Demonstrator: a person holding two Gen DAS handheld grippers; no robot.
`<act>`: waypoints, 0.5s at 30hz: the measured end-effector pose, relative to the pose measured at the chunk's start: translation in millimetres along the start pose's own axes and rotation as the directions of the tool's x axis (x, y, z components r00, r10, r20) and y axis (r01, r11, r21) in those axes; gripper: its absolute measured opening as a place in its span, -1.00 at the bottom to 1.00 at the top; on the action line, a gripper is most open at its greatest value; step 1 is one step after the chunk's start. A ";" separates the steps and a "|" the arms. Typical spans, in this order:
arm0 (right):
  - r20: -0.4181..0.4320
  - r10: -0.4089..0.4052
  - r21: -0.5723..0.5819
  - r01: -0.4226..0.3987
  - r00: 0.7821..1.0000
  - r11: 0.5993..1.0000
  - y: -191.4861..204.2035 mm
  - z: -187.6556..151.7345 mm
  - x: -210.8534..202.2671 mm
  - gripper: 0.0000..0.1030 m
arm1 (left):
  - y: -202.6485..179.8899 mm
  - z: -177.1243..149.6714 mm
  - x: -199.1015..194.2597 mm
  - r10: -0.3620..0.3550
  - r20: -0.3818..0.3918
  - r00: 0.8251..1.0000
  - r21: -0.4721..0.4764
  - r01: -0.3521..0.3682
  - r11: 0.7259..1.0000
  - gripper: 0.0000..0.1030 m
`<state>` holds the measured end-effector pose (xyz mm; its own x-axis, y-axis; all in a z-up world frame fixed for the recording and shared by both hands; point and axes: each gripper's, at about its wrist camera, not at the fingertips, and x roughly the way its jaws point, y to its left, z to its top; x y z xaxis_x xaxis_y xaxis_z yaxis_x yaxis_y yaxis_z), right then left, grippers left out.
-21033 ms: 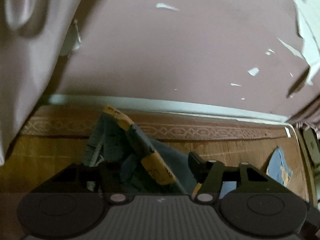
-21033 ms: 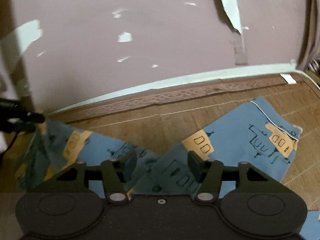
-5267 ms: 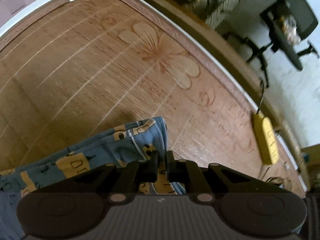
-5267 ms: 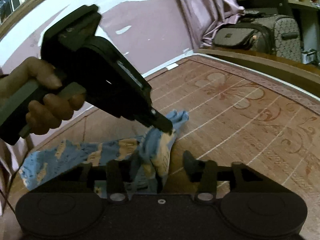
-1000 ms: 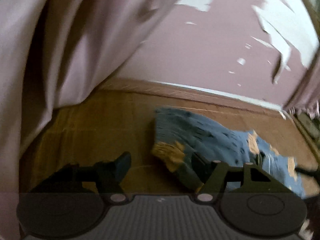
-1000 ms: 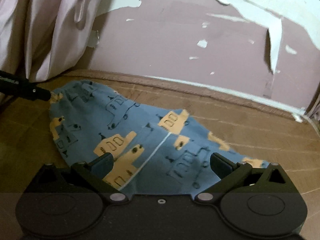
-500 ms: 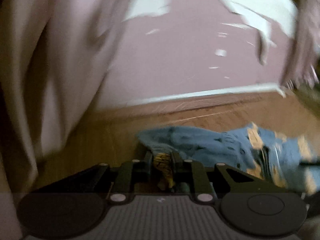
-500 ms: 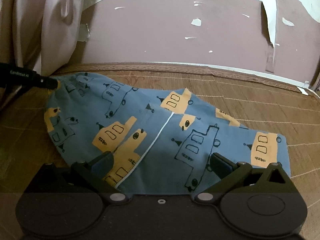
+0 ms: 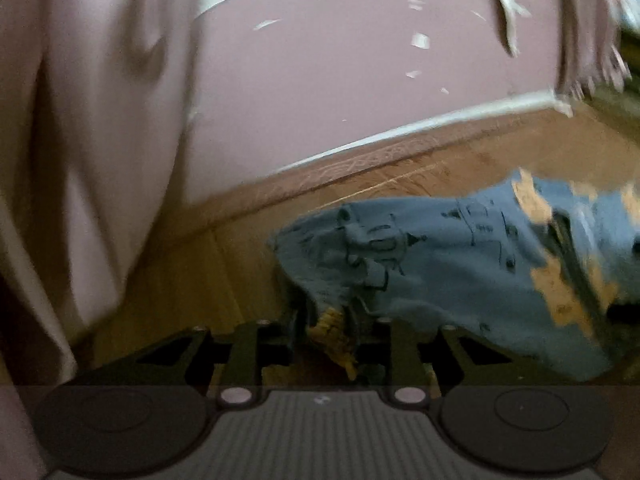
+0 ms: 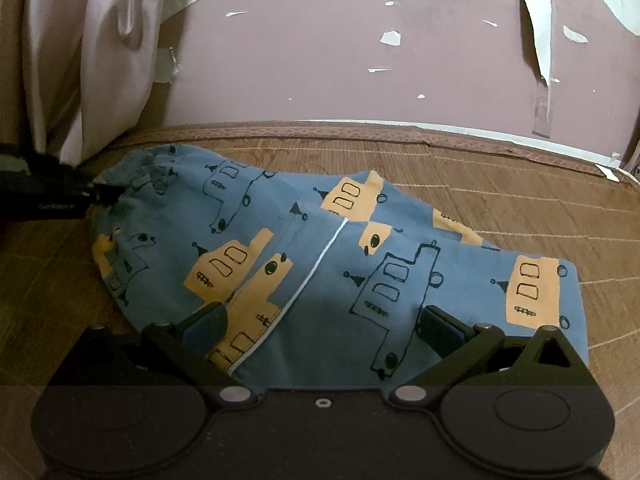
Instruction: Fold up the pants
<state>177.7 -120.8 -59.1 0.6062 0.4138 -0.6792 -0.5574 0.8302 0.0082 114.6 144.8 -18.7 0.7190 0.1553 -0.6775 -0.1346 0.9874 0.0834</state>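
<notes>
The blue pants (image 10: 328, 264), printed with orange and outlined trucks, lie folded on the woven mat (image 10: 520, 204). My left gripper (image 9: 326, 332) is shut on the pants' left edge (image 9: 332, 320), which bunches between its fingers; it shows at the far left of the right wrist view (image 10: 96, 192), pinching that edge. The pants stretch away to the right in the left wrist view (image 9: 460, 256). My right gripper (image 10: 324, 324) is open and empty, low over the near edge of the pants, one finger on each side of the white side stripe (image 10: 316, 264).
A pink wall (image 10: 360, 60) with peeling paint rises behind the mat's patterned border (image 10: 320, 132). A pale curtain (image 10: 88, 52) hangs at the left, close to my left gripper; it fills the left of the left wrist view (image 9: 80, 140).
My left gripper closed on the pants' left edge and now holds it, swinging left. My right gripper stayed open and moved closer over the pants.
</notes>
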 end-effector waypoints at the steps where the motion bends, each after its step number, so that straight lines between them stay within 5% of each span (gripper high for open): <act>1: 0.000 0.001 -0.001 -0.001 1.000 1.000 -0.4 -0.2 0.0 0.99 | 6.9 1.4 1.0 -0.013 -0.014 1.000 -0.053 0.012 0.999 -0.10; 4: 0.002 0.004 0.005 -0.004 1.000 1.000 -1.1 -1.0 0.5 0.99 | 22.9 3.1 5.4 -0.048 -0.034 0.998 -0.166 0.042 0.985 -0.02; 9: 0.005 0.008 0.018 -0.009 1.000 1.000 -2.6 -2.3 -0.1 0.99 | 25.5 4.7 8.9 -0.078 -0.041 0.996 -0.172 0.070 0.983 -0.10; 15: 0.010 0.016 0.033 -0.017 1.000 0.999 -4.3 -3.8 -0.7 0.99 | 25.8 9.7 12.7 -0.080 -0.051 0.995 -0.182 0.070 0.981 -0.61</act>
<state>177.5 -126.2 -61.4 0.6026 0.4310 -0.6717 -0.5485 0.8350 0.0438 126.8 172.5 -18.1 0.6919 0.0735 -0.7183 -0.2060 0.9736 -0.0987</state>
